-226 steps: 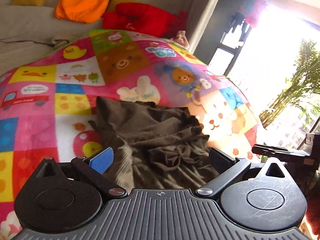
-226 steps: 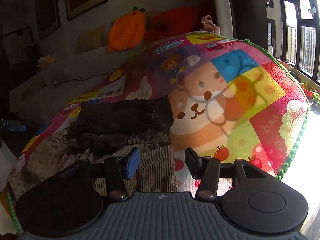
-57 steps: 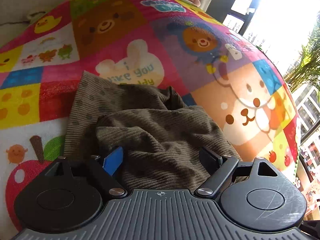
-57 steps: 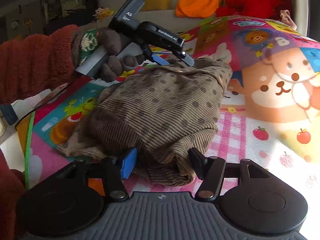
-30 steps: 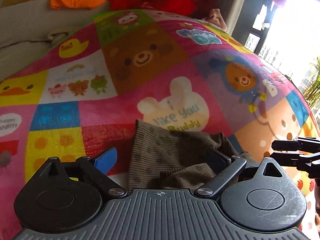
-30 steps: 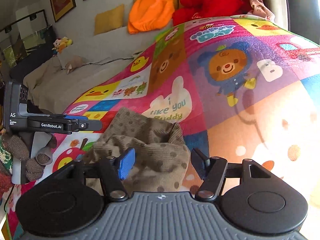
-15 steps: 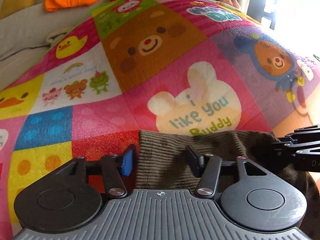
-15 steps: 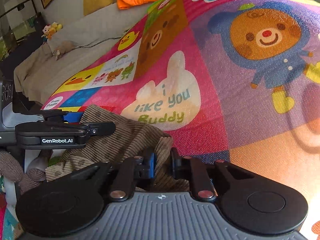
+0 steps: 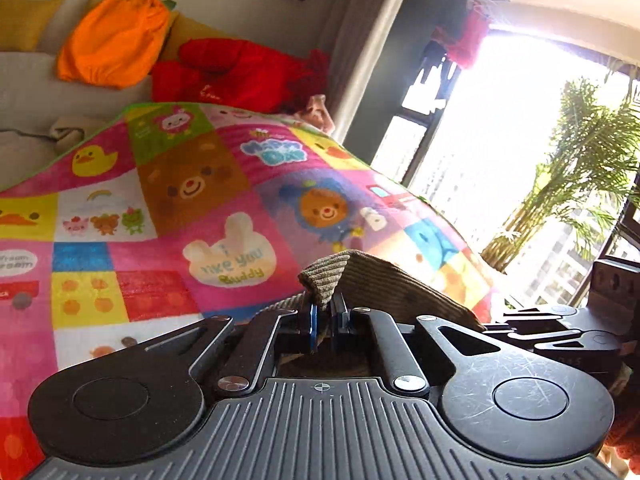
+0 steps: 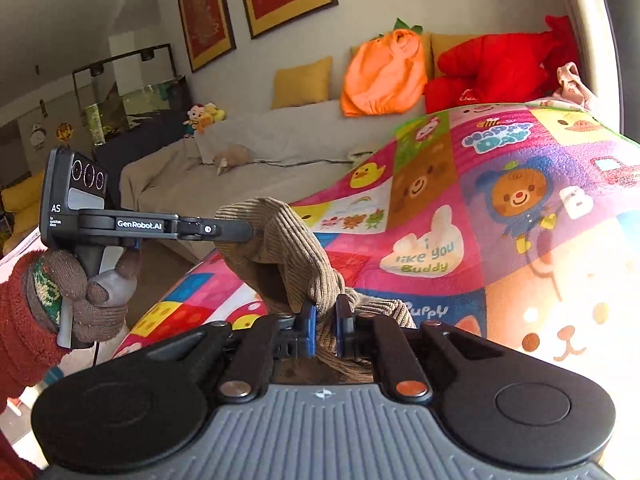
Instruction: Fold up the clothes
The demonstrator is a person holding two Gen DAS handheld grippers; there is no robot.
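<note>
With the left gripper (image 9: 323, 322) and the right gripper (image 10: 325, 330) each pinching an edge of the brown corduroy garment (image 10: 280, 256) lifted above the patchwork mat (image 10: 520, 200), uneven pulling could slip the thick fabric free.

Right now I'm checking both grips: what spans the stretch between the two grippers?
In the right wrist view, only the brown ribbed corduroy garment spans it, running from the left gripper to the right gripper.
</note>
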